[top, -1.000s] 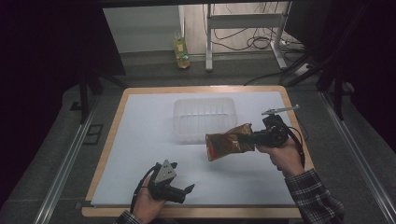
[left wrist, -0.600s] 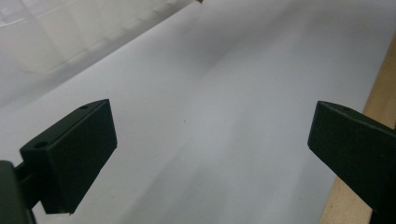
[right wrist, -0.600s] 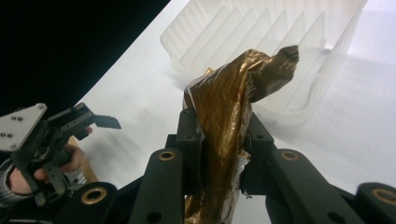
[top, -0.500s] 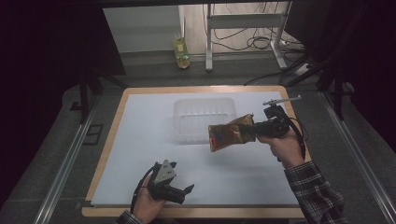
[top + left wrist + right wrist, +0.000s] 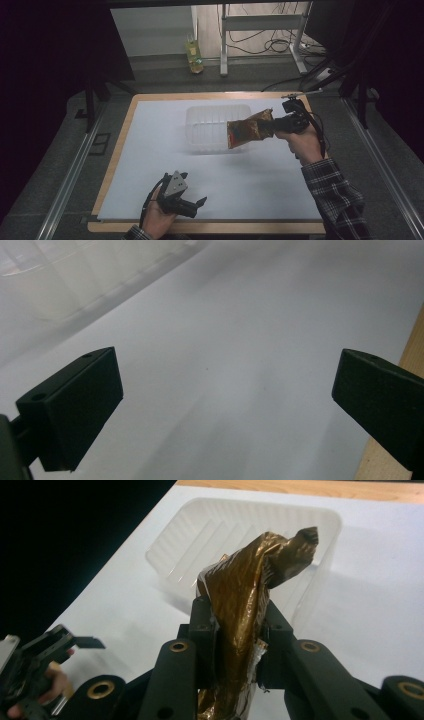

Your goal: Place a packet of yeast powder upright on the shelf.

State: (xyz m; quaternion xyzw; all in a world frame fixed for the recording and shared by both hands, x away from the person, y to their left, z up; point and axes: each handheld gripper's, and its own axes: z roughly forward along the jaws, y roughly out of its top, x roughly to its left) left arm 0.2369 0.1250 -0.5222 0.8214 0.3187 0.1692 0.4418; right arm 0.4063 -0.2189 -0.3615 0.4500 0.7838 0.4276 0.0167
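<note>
A crinkled brown and gold foil packet [image 5: 248,129] hangs in the air over the right end of a clear plastic tray [image 5: 210,120]. My right gripper [image 5: 272,126] is shut on the packet's right end and points left. In the right gripper view the packet [image 5: 247,600] is pinched between the two black jaws, with the ribbed tray [image 5: 210,535] beyond it. My left gripper [image 5: 197,205] rests near the table's front edge, open with nothing between its jaws. The left gripper view has the white sheet [image 5: 225,365] between the wide-apart jaws.
A white sheet [image 5: 150,150] covers a wood-edged table [image 5: 120,145]. Metal rails run along both sides. Beyond the far edge stand a yellow bottle [image 5: 194,52], a metal stand and cables on the floor. The person's right sleeve [image 5: 335,195] is plaid.
My right gripper has lifted the packet and carried it away from the front edge, over the tray's right end. The left gripper has stayed put.
</note>
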